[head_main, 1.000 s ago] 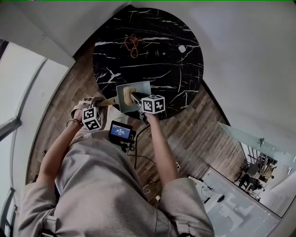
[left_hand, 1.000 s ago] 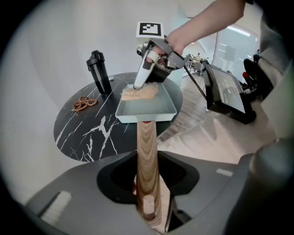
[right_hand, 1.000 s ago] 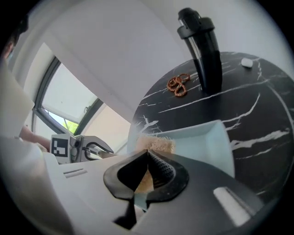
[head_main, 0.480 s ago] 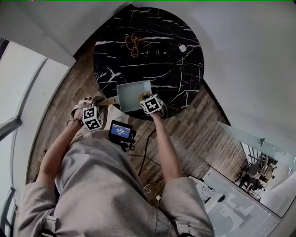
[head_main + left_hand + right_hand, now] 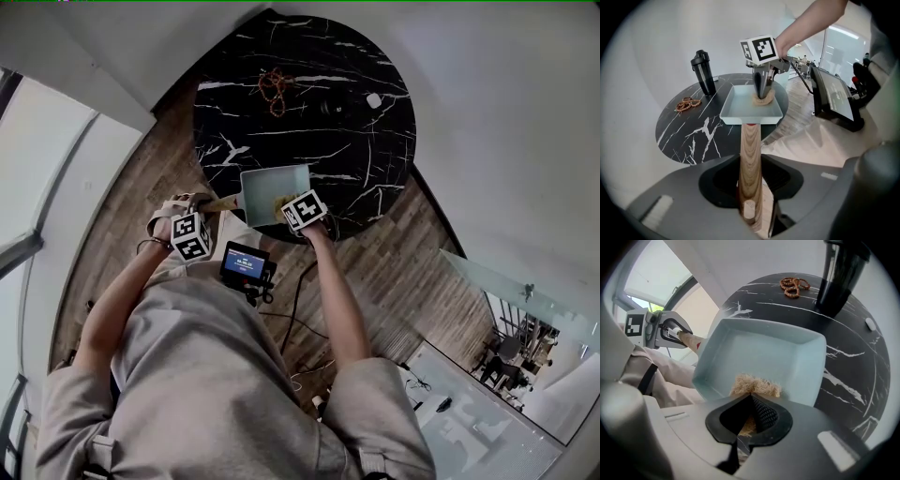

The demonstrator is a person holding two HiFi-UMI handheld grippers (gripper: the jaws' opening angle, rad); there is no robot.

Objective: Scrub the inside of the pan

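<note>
A pale blue square pan [image 5: 267, 183] [image 5: 745, 104] [image 5: 764, 357] rests at the near edge of the round black marble table [image 5: 309, 103]. Its wooden handle [image 5: 751, 154] [image 5: 218, 202] runs back between the jaws of my left gripper [image 5: 751, 213] [image 5: 190, 234], which is shut on it. My right gripper [image 5: 747, 420] [image 5: 305, 211] is shut on a tan fibrous scrubber [image 5: 754, 384] [image 5: 763, 98] and presses it on the pan's floor at the near right corner.
A black bottle [image 5: 704, 72] [image 5: 841, 273] and a brown bead bracelet [image 5: 274, 86] [image 5: 688, 104] [image 5: 794, 286] lie farther back on the table, with a small white object [image 5: 373, 99]. A device with a lit screen [image 5: 246, 265] [image 5: 834, 96] hangs at the person's waist. Wooden floor surrounds the table.
My right gripper has drawn the scrubber from the middle of the pan toward its near right corner. The left gripper and pan handle have kept their hold.
</note>
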